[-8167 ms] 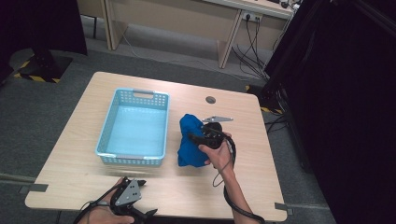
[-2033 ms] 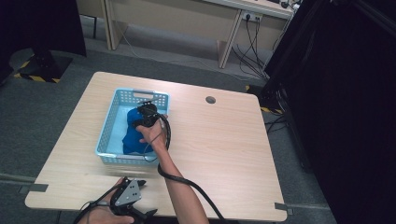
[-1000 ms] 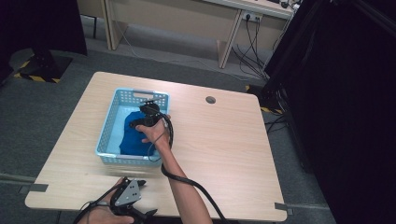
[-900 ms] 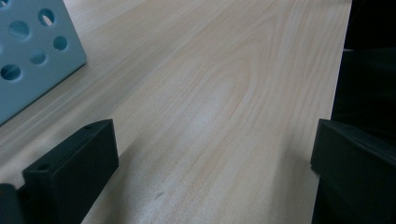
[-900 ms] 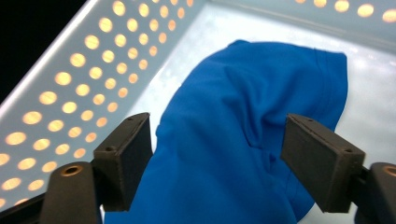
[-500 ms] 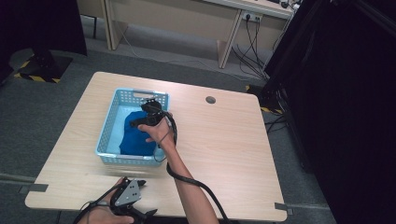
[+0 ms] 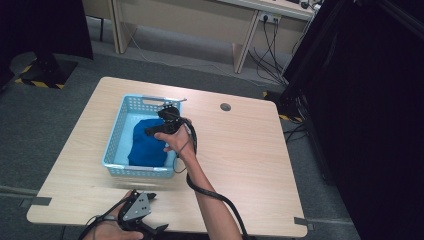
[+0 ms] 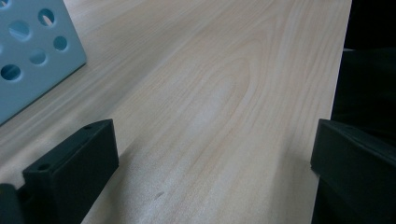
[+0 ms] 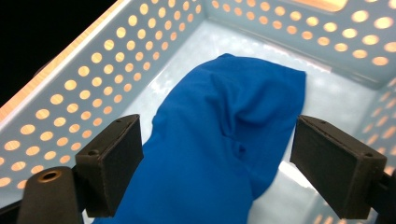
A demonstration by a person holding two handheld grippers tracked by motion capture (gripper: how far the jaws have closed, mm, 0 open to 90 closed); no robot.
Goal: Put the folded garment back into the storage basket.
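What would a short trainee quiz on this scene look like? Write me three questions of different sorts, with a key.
1. True or false: the blue cloth lies inside the light blue basket.
2. Multiple choice: the right gripper stands A) shut on the cloth, B) open above the cloth, C) open over bare table.
3. Fill in: the left gripper rests open at the near edge of the wooden ____.

Key: 1 true; 2 B, its jaws have just been opening, with the cloth below them and not pinched; 3 table.

Crumpled blue cloth [image 9: 219, 140] lies inside perforated basket [image 9: 70, 88].
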